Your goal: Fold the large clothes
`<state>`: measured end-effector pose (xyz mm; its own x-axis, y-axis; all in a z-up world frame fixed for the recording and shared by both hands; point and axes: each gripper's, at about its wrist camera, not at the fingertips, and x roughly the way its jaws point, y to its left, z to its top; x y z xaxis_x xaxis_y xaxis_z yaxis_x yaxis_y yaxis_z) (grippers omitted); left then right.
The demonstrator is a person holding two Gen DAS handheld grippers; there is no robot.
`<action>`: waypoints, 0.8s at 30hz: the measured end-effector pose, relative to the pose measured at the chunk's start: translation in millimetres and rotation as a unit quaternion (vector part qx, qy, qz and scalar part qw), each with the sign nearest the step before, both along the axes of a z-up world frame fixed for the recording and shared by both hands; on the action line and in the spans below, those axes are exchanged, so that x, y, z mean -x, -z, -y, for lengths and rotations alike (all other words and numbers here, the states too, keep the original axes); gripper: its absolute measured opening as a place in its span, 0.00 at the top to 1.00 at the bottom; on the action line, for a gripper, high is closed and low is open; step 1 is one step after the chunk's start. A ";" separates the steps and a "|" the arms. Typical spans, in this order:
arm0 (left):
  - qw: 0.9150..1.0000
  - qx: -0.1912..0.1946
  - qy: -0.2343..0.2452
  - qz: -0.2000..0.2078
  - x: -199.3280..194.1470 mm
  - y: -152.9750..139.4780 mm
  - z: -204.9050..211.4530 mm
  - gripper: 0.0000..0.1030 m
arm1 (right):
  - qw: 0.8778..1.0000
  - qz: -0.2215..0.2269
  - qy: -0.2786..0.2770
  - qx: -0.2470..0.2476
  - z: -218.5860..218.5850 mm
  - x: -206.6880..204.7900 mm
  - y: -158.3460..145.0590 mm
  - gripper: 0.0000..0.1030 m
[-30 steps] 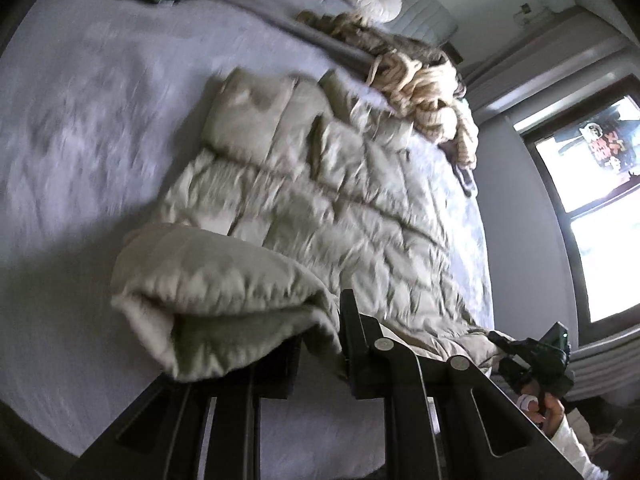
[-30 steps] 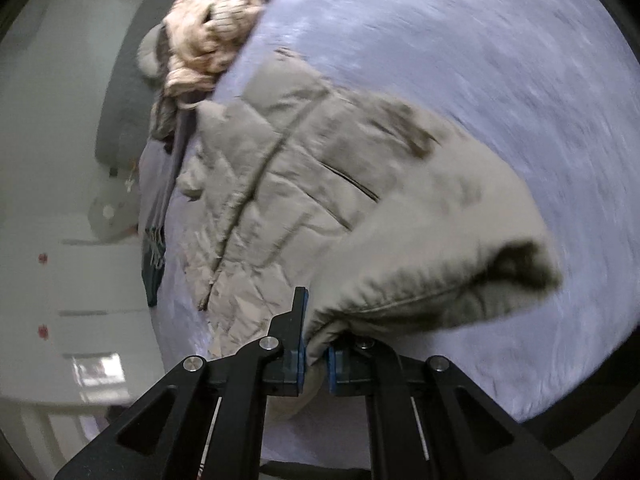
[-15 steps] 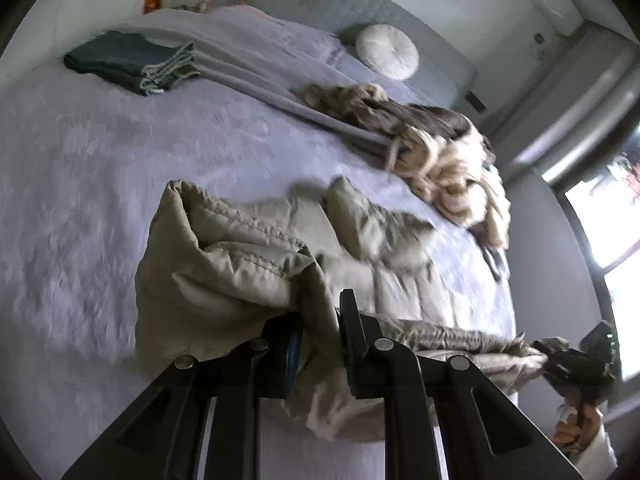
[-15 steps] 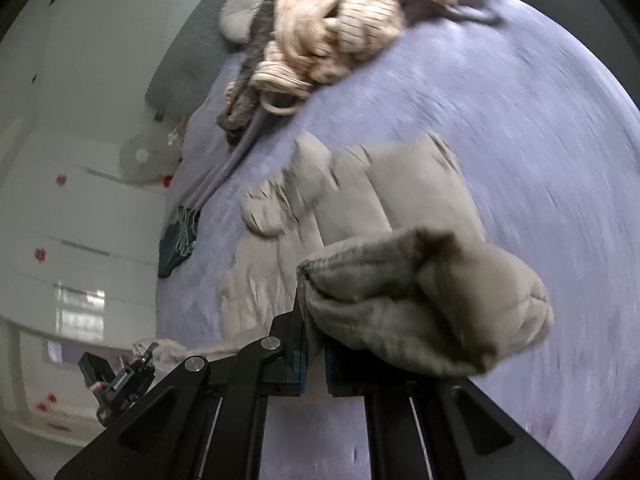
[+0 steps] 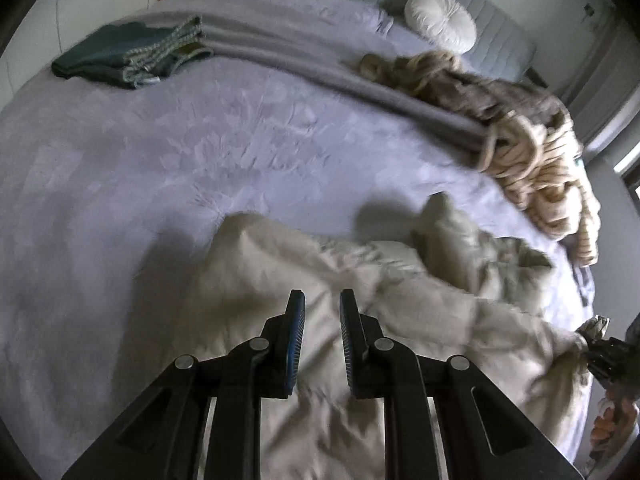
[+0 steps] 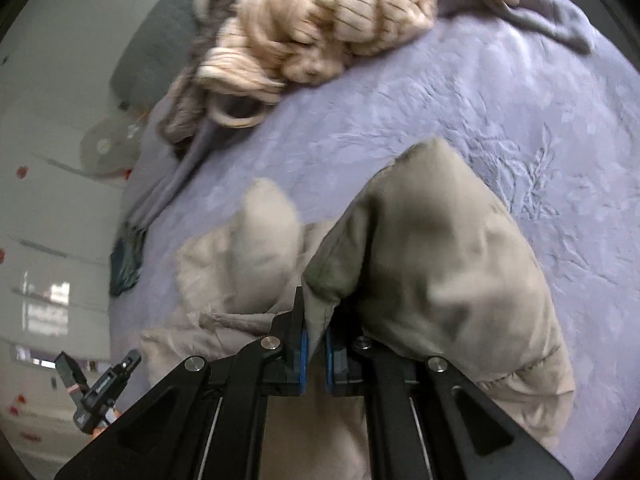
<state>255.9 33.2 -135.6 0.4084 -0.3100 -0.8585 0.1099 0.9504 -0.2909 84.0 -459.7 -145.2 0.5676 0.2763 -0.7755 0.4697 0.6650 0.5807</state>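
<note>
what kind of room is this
Most likely a bedroom. The work surface is a large bed with a lilac cover, a padded headboard runs behind it, and a round white cushion sits against that. Clothes lie on the bed, including a beige jacket.

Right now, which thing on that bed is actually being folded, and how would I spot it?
Start at the big lavender bedspread. Near its close edge lies the beige quilted puffer jacket, bunched up, with the right gripper pinching a fold of it. Unlike the cream chunky-knit pile and the folded dark teal garment further back, it is smooth and padded.
</note>
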 end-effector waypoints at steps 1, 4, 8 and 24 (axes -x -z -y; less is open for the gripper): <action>1.000 -0.004 0.001 -0.002 -4.5 8.6 1.4 0.81 | 1.000 -0.002 0.008 -0.006 3.7 -3.6 8.9 0.93; 1.000 -0.017 0.007 -0.002 -16.4 31.7 10.5 0.81 | 0.999 -0.007 0.027 -0.025 9.3 -11.7 34.4 0.94; 0.999 -0.036 0.017 0.013 -26.6 43.5 22.0 0.81 | 1.000 -0.008 0.024 -0.011 6.9 -26.0 48.3 0.94; 0.994 -0.072 -0.001 0.080 -2.8 -10.5 -5.2 0.12 | 1.000 0.010 -0.004 0.014 10.3 -22.7 20.7 0.33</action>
